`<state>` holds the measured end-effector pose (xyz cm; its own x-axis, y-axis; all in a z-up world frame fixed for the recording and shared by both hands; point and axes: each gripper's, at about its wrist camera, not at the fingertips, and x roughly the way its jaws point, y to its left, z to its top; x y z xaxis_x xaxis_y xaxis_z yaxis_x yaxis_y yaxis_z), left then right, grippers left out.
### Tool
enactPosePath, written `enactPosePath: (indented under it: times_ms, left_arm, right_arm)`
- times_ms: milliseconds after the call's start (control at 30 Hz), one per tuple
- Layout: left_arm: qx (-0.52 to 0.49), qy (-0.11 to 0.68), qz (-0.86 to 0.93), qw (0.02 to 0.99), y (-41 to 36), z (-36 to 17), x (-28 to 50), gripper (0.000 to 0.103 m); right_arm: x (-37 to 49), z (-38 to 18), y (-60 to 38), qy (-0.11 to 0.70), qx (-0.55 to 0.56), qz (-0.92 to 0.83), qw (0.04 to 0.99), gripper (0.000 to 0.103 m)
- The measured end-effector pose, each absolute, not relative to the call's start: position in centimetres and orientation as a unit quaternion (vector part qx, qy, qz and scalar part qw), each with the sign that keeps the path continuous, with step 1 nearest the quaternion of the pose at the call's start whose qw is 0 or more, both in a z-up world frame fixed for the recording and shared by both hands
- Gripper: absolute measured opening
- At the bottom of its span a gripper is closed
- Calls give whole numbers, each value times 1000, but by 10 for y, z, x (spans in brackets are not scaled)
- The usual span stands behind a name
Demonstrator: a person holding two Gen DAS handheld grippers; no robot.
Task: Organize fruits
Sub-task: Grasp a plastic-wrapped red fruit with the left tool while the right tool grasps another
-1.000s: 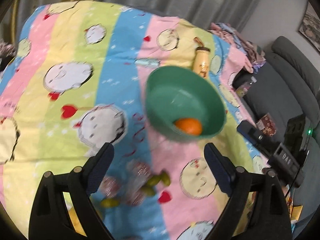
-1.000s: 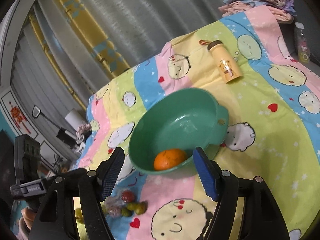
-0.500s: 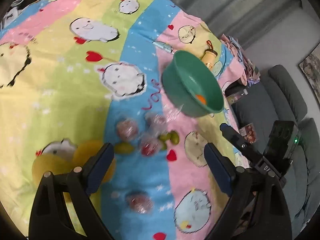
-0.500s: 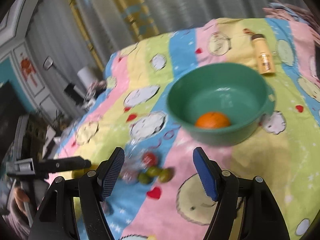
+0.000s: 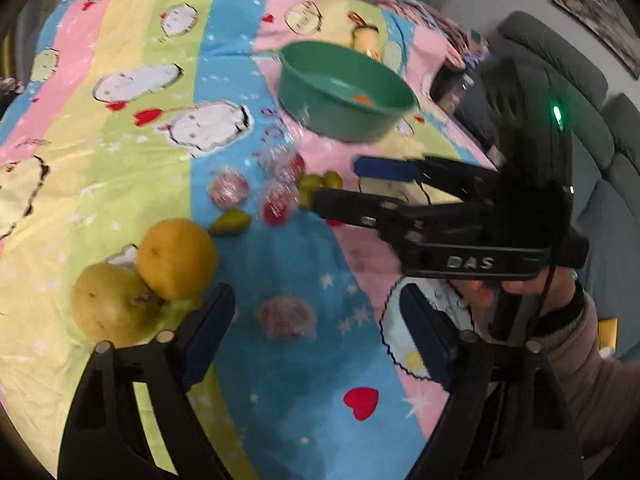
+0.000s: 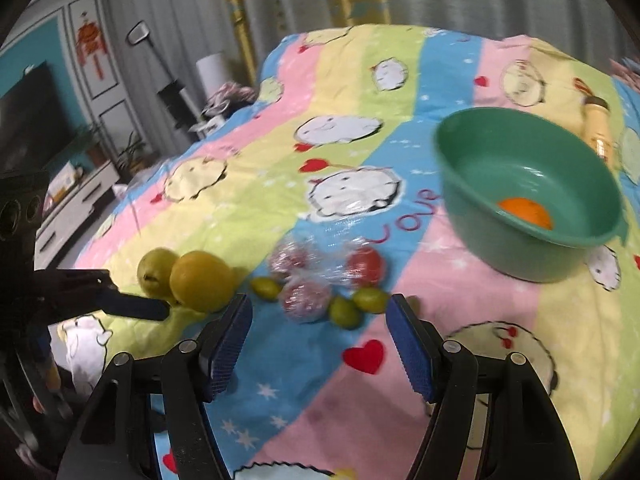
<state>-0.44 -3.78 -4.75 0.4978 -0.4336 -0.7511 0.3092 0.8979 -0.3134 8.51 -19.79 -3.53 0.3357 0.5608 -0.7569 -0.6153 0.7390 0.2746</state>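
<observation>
Left wrist view, left to right. A yellow pear (image 5: 108,304) is lying at lower left, touching a yellow orange (image 5: 176,258) just beside it; both are sitting just left of the left claw (image 5: 318,334), whose fingers are standing spread with nothing between them. A wrapped red fruit (image 5: 286,316) is lying in the gap just ahead of that claw. More wrapped red fruits (image 5: 230,190) and small green fruits (image 5: 320,182) are clustering at mid-frame on the striped cartoon bedspread (image 5: 120,152). The right claw (image 5: 340,184) is reaching in from the right, fingers spread, tips beside the green fruits. The green bowl (image 5: 344,92) is sitting at upper centre, well apart, holding an orange (image 5: 362,99).

Right wrist view: the green fruits (image 6: 356,306) are lying just ahead of the right claw (image 6: 318,334); the bowl (image 6: 524,192) is at upper right.
</observation>
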Motion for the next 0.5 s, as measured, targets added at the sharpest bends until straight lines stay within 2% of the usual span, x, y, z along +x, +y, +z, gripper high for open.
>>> enactPosePath:
  times_ms: [133, 200, 500]
  left_arm:
    - [-67, 475, -210, 852, -40, -62, 1, 70]
    - [-71, 476, -210, 851, -38, -65, 0, 69]
    - [-70, 484, -209, 847, -41, -68, -4, 65]
  right_arm:
    - [85, -42, -180, 449, -51, 378, 808, 63]
    - [87, -47, -172, 451, -58, 384, 804, 59]
    - [95, -59, -159, 458, -77, 377, 801, 57]
